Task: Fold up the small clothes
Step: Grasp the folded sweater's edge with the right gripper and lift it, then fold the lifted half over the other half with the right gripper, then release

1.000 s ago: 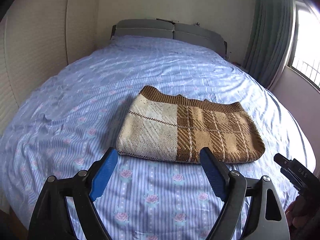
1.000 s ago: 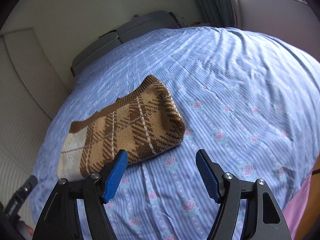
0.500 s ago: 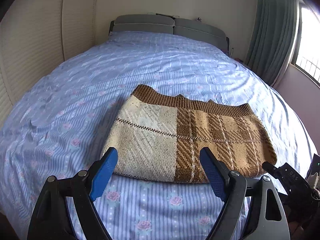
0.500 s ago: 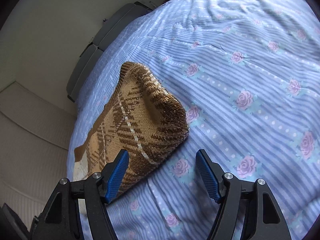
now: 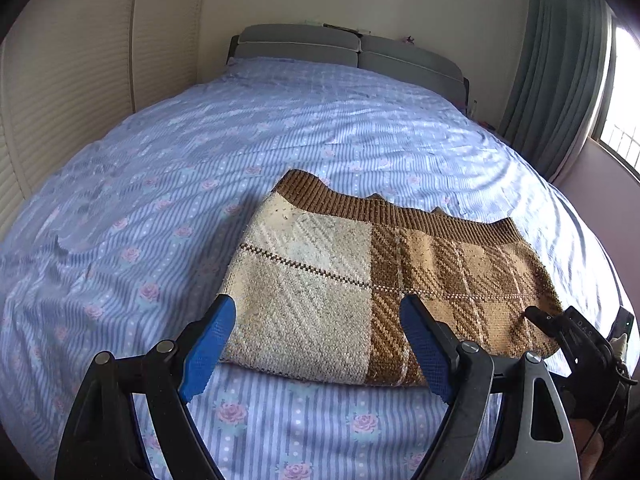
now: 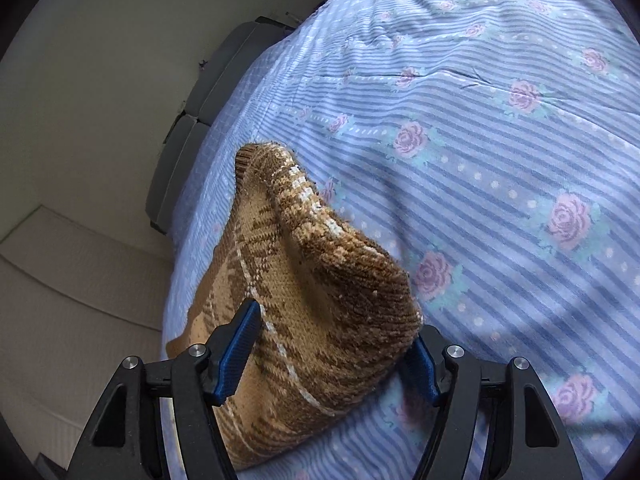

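Note:
A folded knit garment (image 5: 360,272), plaid in cream and brown with a ribbed brown hem, lies flat on the bed. My left gripper (image 5: 316,308) hovers open over the near edge of its cream half, pads apart from the fabric. My right gripper (image 6: 334,328) straddles the garment's brown corner (image 6: 320,260). Its jaws are closing with the thick folded corner between them, one blue pad above the knit and one at the edge by the sheet. In the left wrist view the right gripper (image 5: 568,332) shows at the garment's right end.
The bed sheet (image 5: 200,152) is blue-striped with pink roses and lightly wrinkled. A grey headboard (image 5: 344,48) stands at the far end. Ribbed cream panels (image 5: 60,80) run along the left, and a teal curtain (image 5: 560,80) and a window (image 5: 624,112) are on the right.
Both grippers came down and closer to the garment. The right one rolled and slid over the brown corner, which now sits between its narrowing jaws. The left one stayed open.

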`<state>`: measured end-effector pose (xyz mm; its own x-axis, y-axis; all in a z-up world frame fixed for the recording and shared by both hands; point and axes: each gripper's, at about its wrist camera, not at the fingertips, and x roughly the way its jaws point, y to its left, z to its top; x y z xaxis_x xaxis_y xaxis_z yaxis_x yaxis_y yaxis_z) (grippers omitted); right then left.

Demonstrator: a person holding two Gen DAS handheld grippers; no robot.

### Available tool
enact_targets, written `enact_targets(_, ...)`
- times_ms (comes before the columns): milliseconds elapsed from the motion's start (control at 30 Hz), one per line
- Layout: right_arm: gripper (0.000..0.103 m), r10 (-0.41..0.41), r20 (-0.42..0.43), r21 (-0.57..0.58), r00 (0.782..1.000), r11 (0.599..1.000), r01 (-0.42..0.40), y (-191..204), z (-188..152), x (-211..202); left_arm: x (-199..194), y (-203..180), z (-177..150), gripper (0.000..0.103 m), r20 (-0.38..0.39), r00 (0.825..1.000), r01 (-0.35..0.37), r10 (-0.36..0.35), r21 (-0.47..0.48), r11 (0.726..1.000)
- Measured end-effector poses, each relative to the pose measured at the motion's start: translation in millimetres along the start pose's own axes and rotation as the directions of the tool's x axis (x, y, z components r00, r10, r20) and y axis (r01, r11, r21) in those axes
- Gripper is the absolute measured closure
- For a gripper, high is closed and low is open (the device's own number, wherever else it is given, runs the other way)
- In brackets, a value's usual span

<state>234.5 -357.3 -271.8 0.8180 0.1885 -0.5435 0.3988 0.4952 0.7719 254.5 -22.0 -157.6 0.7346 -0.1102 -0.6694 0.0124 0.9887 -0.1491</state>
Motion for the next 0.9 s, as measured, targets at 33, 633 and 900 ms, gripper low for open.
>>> enact_targets(33, 0.044, 0.003, -0.004, 0.012, 1.000, 1.000, -0.003, -0.7, 1.7, 0.6, -1.8, 2.1, 0.2, 0.019, 0.002, 1.000, -0.002, 0.002, -0.005, 1.000)
enact_targets(633, 0.073, -0.067, 0.215, -0.593, 0.974, 0.783, 0.185, 183.9, -41.9, -29.8, -65.0, 110.1, 7.1, 0.019, 0.042, 0.997, -0.063, 0.071, -0.168, 0.984)
enact_targets(900, 0.074, -0.029, 0.273, -0.847, 0.961, 0.467, 0.255, 266.1, -151.3, 1.4, -93.1, 182.5, -3.2, 0.019, 0.062, 0.989, -0.117, 0.137, -0.254, 0.960)
